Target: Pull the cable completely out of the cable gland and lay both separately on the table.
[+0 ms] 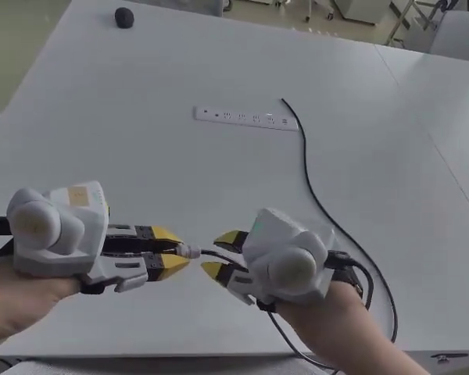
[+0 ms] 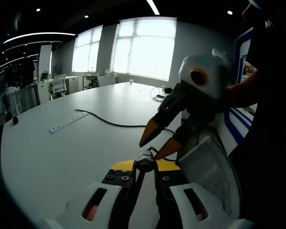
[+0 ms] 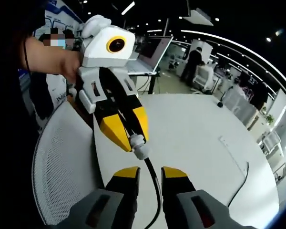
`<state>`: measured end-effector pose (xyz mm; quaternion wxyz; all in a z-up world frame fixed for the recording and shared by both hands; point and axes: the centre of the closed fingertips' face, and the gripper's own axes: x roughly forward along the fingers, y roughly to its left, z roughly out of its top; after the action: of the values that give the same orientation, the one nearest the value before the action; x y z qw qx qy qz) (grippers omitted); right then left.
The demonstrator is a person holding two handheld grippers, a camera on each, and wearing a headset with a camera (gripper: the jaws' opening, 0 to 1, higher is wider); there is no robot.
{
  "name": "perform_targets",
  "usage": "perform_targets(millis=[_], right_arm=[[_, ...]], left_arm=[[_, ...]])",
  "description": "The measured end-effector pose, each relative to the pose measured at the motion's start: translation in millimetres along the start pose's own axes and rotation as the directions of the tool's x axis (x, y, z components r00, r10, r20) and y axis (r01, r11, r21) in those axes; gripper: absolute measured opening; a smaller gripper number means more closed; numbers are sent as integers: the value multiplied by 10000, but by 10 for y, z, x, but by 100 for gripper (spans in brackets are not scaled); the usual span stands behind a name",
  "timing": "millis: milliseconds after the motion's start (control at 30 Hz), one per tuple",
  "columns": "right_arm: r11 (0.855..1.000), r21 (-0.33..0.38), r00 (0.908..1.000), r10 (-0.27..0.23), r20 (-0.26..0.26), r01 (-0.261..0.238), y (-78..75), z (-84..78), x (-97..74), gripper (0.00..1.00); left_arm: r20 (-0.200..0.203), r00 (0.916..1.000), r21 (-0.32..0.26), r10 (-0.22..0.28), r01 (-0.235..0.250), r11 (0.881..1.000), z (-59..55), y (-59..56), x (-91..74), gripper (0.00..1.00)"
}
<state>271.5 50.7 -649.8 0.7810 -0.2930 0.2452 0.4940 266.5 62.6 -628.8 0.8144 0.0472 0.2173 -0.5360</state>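
Observation:
A small pale cable gland (image 1: 189, 251) is pinched at the yellow tips of my left gripper (image 1: 172, 255), low over the near table edge. A thin black cable (image 1: 213, 254) leaves the gland and passes between the spread tips of my right gripper (image 1: 223, 255), which is open. In the left gripper view the gland (image 2: 145, 162) sits between my own jaws, with the right gripper (image 2: 157, 142) facing it. In the right gripper view the cable (image 3: 152, 179) runs down the gap of the right gripper (image 3: 150, 172), and the left gripper (image 3: 133, 138) holds the gland (image 3: 139, 145).
The white table (image 1: 141, 156) carries a white power strip (image 1: 246, 118) and a long run of black cable (image 1: 320, 203) curving toward the near right edge. A small dark object (image 1: 124, 17) lies far back. A mesh chair (image 3: 62, 167) stands below the grippers.

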Motion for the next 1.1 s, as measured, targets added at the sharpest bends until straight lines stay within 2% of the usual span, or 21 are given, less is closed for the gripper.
perform_targets(millis=[100, 200, 267, 367, 500, 833, 1100], right_arm=[[9999, -142, 10000, 83, -21, -84, 10, 13, 14, 12], [9991, -404, 9999, 121, -1, -121, 11, 35, 16, 5], [9989, -452, 9999, 114, 17, -113, 11, 44, 24, 5], [9964, -841, 10000, 37, 1, -36, 1, 60, 30, 2], [9971, -760, 10000, 59, 36, -56, -3, 57, 34, 1], [9998, 192, 9998, 80, 204, -84, -25, 44, 24, 0], [9956, 932, 10000, 60, -57, -55, -39, -108, 24, 0]], left_arm=[[15, 10000, -14, -30, 30, 10000, 7, 0, 2, 15], [14, 10000, -30, -79, 79, 10000, 7, 1, 8, 15], [10, 10000, -43, -82, 82, 10000, 2, 6, 10, 15], [9, 9999, -84, -100, 101, 9999, -3, 7, 12, 15], [22, 9999, -100, -104, 105, 9999, -5, 19, 17, 15], [38, 9999, -36, -105, 105, 9999, 9, 23, 33, 15], [0, 9999, 5, -126, 126, 9999, -3, -2, 34, 15]])
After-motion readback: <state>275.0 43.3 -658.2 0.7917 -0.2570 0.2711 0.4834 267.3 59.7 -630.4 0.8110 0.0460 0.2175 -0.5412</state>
